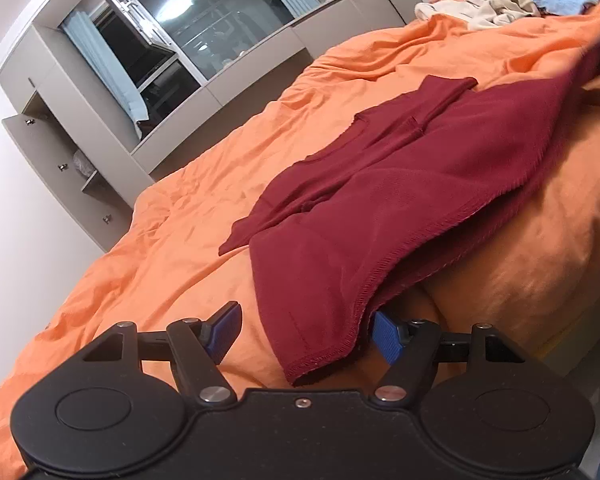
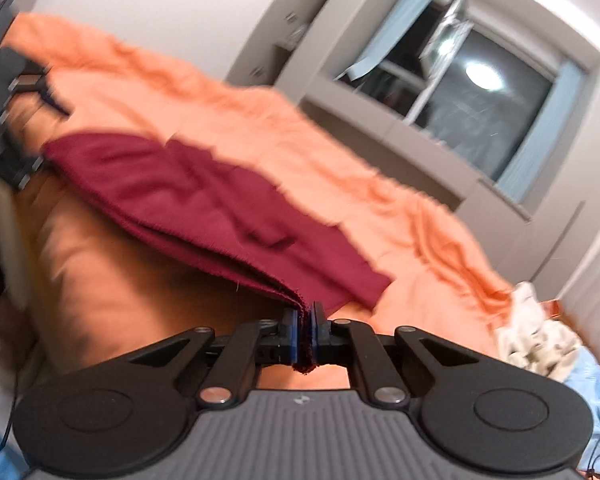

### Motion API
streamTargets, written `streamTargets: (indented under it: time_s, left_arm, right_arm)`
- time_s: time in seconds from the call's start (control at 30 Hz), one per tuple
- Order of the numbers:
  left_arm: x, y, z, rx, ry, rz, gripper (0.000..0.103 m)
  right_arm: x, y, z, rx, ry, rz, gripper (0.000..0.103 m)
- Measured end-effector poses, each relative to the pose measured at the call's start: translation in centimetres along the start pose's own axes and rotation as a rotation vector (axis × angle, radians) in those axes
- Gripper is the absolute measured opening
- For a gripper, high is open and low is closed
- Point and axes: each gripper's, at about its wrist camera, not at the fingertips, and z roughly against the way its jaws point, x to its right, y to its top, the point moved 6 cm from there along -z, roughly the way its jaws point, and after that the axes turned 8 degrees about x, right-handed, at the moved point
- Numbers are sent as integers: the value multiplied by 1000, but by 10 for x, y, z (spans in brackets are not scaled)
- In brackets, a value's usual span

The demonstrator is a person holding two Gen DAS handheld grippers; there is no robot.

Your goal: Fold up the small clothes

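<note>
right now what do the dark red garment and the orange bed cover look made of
Dark red garment: soft matte knit, probably cotton jersey, judging by its overlock-stitched hem and limp drape. Orange bed cover: thin matte woven fabric, perhaps cotton, finely creased.

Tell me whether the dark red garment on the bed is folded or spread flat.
Partly folded: the dark red garment lies doubled on the orange bedding, two stitched hems stacked along its near edge; the right tool pinches one corner.

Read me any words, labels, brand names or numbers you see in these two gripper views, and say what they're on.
None can be read.
The right gripper body bears a small pale mark, too small to read.
The dark red garment, orange bedding and left gripper show no lettering.
</note>
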Motion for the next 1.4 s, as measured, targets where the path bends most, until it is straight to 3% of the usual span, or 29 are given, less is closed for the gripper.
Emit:
streamTargets:
  time_s: [0.2,0.33,0.47,0.63,0.73,0.93,1.2,1.4]
  left_arm:
    - [7,-1,-2,-17,2,-40,70]
    - [1,-1,-2,-22,2,-4,47]
    - [-2,-1,0,-13,-5,10,38]
    - [-6,0,2,-1,4,17,14]
    - [-13,4,8,52,25,53,8]
    - [-30,21,22,203,101,125,6]
    - [-74,44,43,358,119,392,5]
    - [-76,58,72,446,129,413,5]
  right_arm:
    - [12,5,0,25,-25,-11,7]
    - [11,2,-1,14,-16,-22,7]
    - [9,-1,0,9,-11,-30,7]
    - [4,2,2,32,-24,-7,7]
    - [2,7,3,67,-50,11,7]
    - [5,21,8,168,-138,20,7]
    - [23,35,29,275,-241,-17,6]
    - [34,41,66,400,-337,-39,6]
